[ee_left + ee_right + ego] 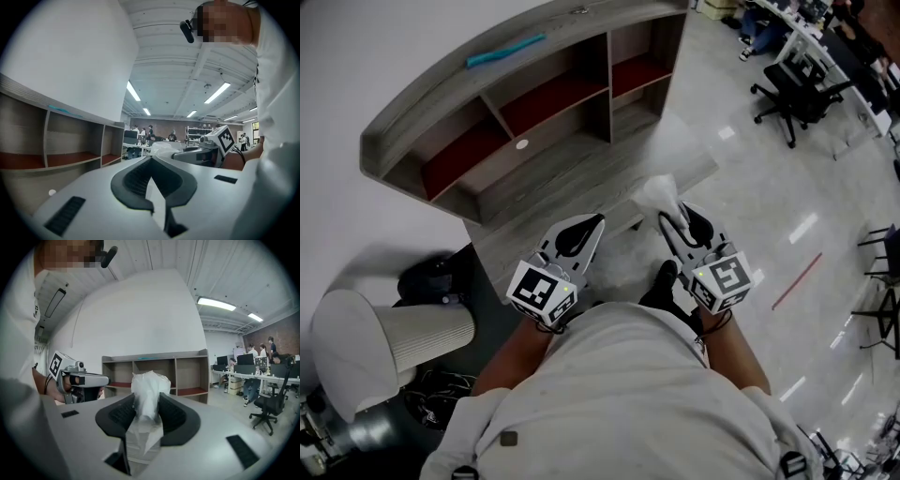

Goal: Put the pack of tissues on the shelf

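Right gripper view: the right gripper (149, 401) is clamped on the pack of tissues (149, 385), with a pad against each side. The pack is held in the air in front of the shelf (157, 373), not on it. Left gripper view: the left gripper (151, 161) has its jaws together, empty. Only the head view shows the teal strip (506, 50) on the shelf top (each gripper's cube (542, 292) carries square black-and-white markers)

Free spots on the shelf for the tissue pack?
The shelf has three red-floored bays that look bare where visible. Its top board is free either side of the teal strip. The lower board holds only a white disc. Nothing looks crowded.
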`<act>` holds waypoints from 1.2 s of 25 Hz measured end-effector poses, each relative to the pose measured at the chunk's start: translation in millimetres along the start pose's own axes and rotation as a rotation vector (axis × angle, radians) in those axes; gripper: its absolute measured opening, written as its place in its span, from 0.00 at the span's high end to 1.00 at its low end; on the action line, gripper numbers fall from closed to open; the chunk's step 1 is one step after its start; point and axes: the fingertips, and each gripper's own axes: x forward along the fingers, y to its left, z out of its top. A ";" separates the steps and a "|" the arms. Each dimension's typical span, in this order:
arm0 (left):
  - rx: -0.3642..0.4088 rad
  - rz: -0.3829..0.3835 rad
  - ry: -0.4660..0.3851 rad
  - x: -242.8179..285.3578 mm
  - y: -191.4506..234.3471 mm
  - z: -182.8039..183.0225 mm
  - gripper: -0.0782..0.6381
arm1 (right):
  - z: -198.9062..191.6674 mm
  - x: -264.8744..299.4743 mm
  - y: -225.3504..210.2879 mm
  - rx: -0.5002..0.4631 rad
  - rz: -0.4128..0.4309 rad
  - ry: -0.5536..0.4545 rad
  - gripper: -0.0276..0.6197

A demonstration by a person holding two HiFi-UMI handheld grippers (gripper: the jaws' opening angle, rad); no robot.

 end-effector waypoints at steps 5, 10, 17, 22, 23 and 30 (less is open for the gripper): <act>0.005 0.065 0.007 49.3 5.4 2.2 0.87 | 4.5 14.9 -53.4 0.005 0.063 -0.001 0.71; 0.011 0.108 0.010 108.2 -4.2 8.4 0.87 | 8.2 16.4 -109.5 0.002 0.121 0.000 0.72; 0.025 0.170 0.011 175.9 -19.6 13.7 0.87 | 12.4 9.8 -176.1 -0.013 0.193 -0.004 0.72; 0.019 0.191 0.009 209.8 -33.1 11.3 0.87 | 8.2 1.5 -211.4 -0.014 0.213 -0.001 0.72; 0.016 0.191 0.013 214.9 -35.2 10.0 0.87 | 7.0 0.4 -216.5 -0.011 0.213 0.001 0.72; 0.006 0.194 0.034 238.5 -37.9 2.9 0.87 | -0.7 -3.7 -242.8 0.010 0.206 0.015 0.72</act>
